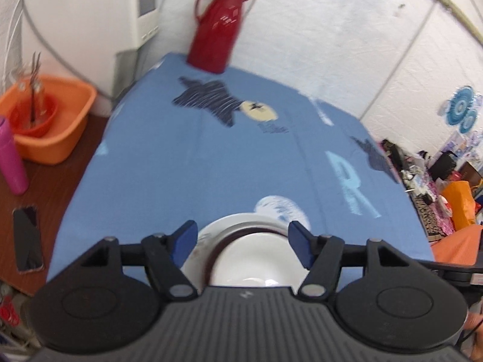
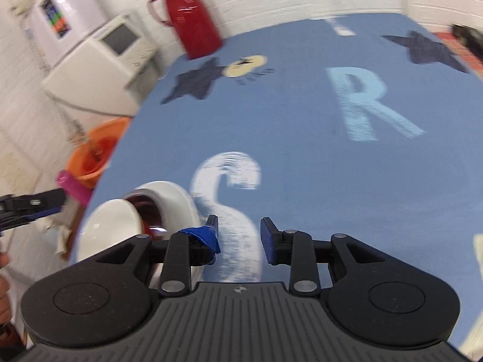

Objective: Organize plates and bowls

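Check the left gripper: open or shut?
Open. The left gripper has its blue fingers spread wide, with the stacked dishes between them, untouched.

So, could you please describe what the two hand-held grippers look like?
Both are black, with a ribbed grey base, two round black discs and linkages with silver rivets. The left hand-held gripper has plain blue pads. On the right hand-held gripper, one pad is wrapped in blue tape.

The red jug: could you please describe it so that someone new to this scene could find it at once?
Start from the table with the blue cloth and follow it to its far edge by the white wall. The red jug stands upright there, just beyond a dark star printed on the cloth. It is the only tall red thing on the cloth, with a looped handle and a spout.
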The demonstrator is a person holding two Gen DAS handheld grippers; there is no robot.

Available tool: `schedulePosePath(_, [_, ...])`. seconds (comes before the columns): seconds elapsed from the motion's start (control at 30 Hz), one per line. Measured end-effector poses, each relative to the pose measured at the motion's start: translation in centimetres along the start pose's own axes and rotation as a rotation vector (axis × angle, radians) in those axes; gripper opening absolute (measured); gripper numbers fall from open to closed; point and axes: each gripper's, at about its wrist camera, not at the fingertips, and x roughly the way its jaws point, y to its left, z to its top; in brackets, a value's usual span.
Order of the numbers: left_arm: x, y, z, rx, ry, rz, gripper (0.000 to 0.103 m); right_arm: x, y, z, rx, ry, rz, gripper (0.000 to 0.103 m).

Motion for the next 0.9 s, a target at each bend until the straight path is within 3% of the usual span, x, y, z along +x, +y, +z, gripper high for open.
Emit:
schedulePosePath(0.07, [-0.2,-1.9,-0.3,0.024,-0.038,-0.016,0.066,0.1,-0.6,-0.5,0.031,0.032,-0.051,0.016])
schedulePosePath(0.13, [-0.2,-4.1,-1.0,0.055,-0.072,-0.027,0.067,-0.1,-1.0,-1.5,0.022,0.006,-0.007,0.017])
schedulePosePath(0.27, [0.2,-8.2,-3.5,0.134,-0.134,-0.024,0.068,-1.5,-1.9,-4.0,0.065,-0.141,0.055,0.018])
schedulePosePath(0.37, [0.7,-10.5,-5.9,0.171,-0.135,-0.027,0.069,-2.7,-2.7,-6.5,0.138,-0.270,0.069,0.020])
schedulePosePath(0.5, [0.6,-12.7,-9.7,0.219,-0.133,-0.027,0.069,-3.8,-4.0,-8.2,0.168,-0.287,0.041,0.021])
schedulePosePath(0.73, [-1.3,-13.4,-16.7,0.274,-0.145,-0.007,0.069,-6.4,-5.6,-12.4,0.171,-0.376,-0.120,0.023])
schedulePosePath(0.9, [-2.6,-12.9,-20.9,0.341,-0.157,0.056,0.069,-6.3,-6.0,-15.6,0.159,-0.341,-0.100,0.025])
